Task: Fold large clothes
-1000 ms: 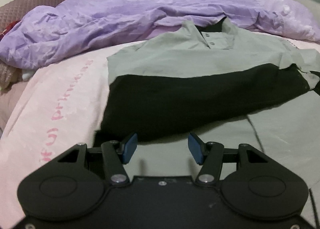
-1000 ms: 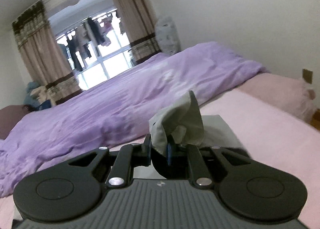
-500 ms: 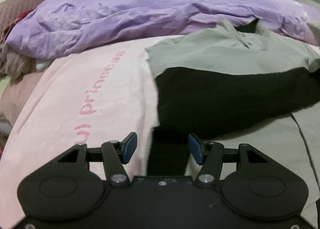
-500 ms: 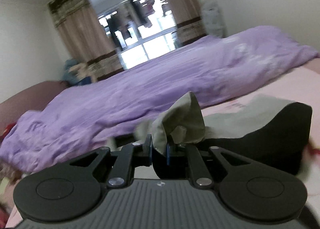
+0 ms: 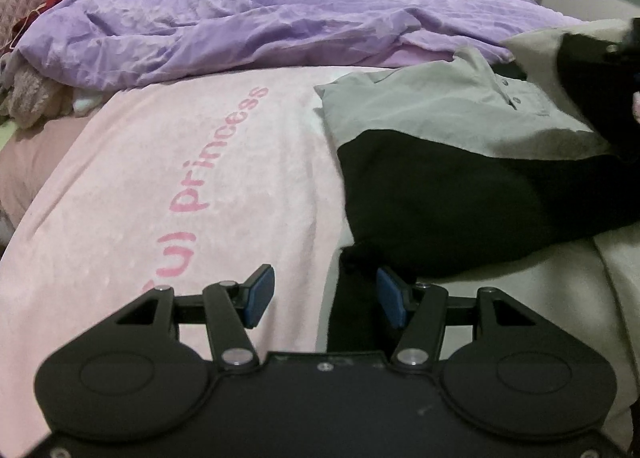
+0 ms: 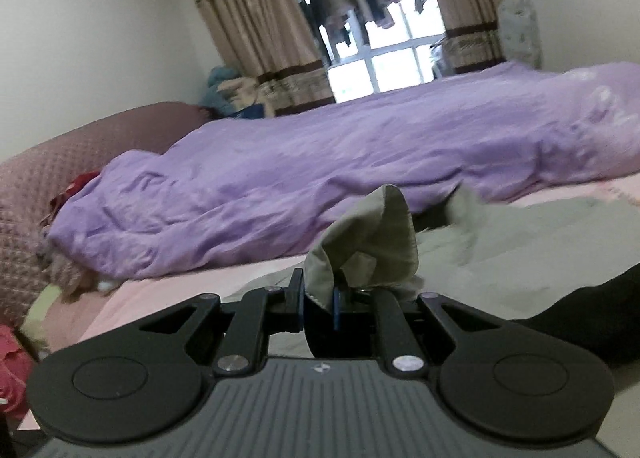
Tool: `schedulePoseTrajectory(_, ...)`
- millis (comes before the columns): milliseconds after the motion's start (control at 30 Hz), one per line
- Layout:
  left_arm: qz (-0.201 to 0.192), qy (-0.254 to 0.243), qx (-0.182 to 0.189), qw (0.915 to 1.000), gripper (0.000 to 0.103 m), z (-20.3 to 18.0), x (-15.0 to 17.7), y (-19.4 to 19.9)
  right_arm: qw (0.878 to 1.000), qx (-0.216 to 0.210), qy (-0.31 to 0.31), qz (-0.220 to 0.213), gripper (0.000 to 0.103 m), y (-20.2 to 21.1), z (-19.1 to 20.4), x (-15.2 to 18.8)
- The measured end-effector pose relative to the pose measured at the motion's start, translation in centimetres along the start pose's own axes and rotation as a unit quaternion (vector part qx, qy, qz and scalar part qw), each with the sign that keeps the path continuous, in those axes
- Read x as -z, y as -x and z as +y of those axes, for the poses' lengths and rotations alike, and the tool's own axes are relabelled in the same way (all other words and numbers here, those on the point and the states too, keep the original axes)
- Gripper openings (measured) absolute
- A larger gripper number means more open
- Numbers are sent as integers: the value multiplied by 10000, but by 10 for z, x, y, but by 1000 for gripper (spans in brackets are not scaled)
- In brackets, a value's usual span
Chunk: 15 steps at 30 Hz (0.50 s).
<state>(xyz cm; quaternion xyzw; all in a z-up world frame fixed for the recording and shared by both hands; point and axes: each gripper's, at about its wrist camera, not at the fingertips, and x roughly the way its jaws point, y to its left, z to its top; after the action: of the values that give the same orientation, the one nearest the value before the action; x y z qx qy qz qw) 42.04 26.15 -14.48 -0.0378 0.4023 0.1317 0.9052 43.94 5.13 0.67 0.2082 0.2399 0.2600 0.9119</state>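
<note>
Grey-green and black cloth makes up the shirt (image 5: pixel 432 109), a large buttoned garment lying on the pink blanket (image 5: pixel 160 161) that covers the bed. Its collar points toward the purple quilt (image 5: pixel 280 21) heaped behind it, and a wide black band crosses its middle.

Right gripper (image 6: pixel 318 308): jaws closed tight on a bunched grey-green fold of the shirt, which stands up above the fingers. In the left wrist view that fold and its black underside hang lifted at the far right edge. The hold appears intended to carry this side across the body of the shirt.

Left gripper (image 5: pixel 324 300): jaws wide apart, holding nothing. It sits low at the near edge of the shirt, where a dark strip of cloth lies between the blue pads (image 5: pixel 260 296). Whether the pads touch the cloth cannot be told. The position suggests readiness to take or pin this edge while the other side is brought over.

Assessment: the fold is in progress and not yet laid down. Loose cloth may drag or wrinkle if the near edge is left free.
</note>
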Motion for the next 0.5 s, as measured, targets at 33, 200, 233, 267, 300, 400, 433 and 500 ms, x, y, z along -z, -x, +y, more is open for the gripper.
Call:
schedulePoseTrajectory(33, 15, 23, -6, 10000, 58, 1, 1, -1, 9999, -42, -75, 98, 14, -4, 4, 6)
schedulePoseTrajectory(200, 78, -100, 54, 9999, 58, 1, 9, -8, 9987, 8, 7, 505, 15, -37, 17, 35)
schedulePoseTrajectory(233, 104, -97, 47, 9999, 58, 1, 11, -10, 9981, 39, 46, 608, 15, -42, 17, 42)
schedulePoseTrajectory(267, 128, -85, 37, 9999, 58, 1, 12, -11, 9976, 46, 64, 682, 16, -47, 17, 47)
schedulePoseTrajectory(300, 142, -76, 40, 9999, 58, 2, 13, -13, 9971, 24, 81, 756, 17, -51, 18, 52)
schedulePoseTrajectory(400, 186, -2, 74, 9998, 58, 6, 14, -16, 9942, -122, 146, 1055, 30, -65, 20, 63)
schedulePoseTrajectory(433, 184, 28, 94, 9998, 58, 8, 14, -17, 9929, -205, 157, 1163, 36, -68, 18, 67)
schedulePoseTrajectory(500, 173, 42, 105, 9998, 58, 8, 16, -16, 9921, -286, 214, 1204, 51, -71, 22, 71)
